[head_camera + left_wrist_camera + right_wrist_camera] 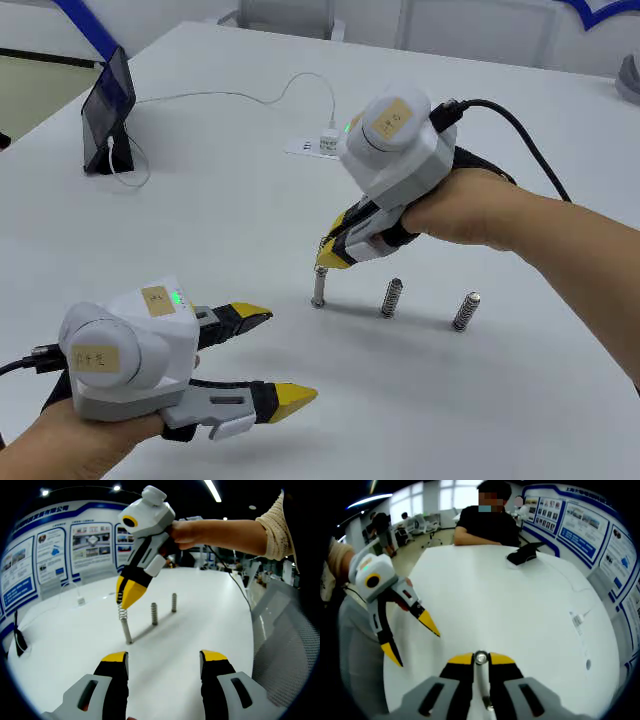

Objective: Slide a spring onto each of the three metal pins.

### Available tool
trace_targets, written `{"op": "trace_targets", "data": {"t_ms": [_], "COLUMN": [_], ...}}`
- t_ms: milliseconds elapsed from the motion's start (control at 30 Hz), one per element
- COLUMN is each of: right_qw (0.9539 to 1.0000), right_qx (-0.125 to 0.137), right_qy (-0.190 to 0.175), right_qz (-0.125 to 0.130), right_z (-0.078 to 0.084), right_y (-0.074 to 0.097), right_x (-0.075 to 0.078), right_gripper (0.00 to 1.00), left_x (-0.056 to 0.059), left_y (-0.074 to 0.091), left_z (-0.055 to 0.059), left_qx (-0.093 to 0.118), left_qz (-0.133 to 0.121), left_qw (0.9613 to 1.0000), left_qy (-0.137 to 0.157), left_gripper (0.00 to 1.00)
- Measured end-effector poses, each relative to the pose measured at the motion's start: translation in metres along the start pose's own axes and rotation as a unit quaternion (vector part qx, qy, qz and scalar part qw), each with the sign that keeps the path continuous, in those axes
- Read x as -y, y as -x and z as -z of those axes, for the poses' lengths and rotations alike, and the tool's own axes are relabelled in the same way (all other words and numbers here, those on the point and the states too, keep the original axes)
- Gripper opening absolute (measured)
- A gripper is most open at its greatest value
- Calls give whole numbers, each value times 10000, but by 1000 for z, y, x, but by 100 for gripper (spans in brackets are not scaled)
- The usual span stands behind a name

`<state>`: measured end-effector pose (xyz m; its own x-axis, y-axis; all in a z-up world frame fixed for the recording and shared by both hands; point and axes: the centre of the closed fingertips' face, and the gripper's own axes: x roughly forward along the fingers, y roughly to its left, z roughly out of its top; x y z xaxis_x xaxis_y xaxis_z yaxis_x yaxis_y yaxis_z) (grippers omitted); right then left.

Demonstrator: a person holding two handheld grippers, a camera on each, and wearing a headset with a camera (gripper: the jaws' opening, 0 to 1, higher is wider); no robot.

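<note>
At the bare pin [319,288], 9 o'clock of the two sprung pins [391,297], the right gripper [330,257] pinches a spring [121,612] right over its tip, so best keep the coil plumb and ease straight down; left gripper [288,353] idles at 7 o'clock, jaws apart.

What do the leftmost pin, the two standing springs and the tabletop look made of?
Leftmost pin: grey metal, dull sheen, probably steel. Standing springs: coiled silvery wire with glints, likely steel. Tabletop: smooth matte white, perhaps laminate; its core is hidden.
</note>
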<state>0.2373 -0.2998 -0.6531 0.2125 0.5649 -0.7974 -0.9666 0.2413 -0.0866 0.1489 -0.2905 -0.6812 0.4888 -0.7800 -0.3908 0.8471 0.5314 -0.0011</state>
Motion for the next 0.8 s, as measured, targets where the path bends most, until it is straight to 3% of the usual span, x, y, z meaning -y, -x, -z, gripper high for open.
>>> {"op": "trace_targets", "data": {"t_ms": [800], "right_qw": [9992], "right_qx": [-315], "right_qy": [-192], "right_qz": [-157], "right_z": [19], "right_y": [-27], "right_x": [-3], "right_gripper": [12], "left_x": [-2], "left_y": [0], "left_z": [4], "left_qx": [-43], "left_qz": [7], "left_qw": [10000], "left_qy": [53], "left_gripper": [57]}}
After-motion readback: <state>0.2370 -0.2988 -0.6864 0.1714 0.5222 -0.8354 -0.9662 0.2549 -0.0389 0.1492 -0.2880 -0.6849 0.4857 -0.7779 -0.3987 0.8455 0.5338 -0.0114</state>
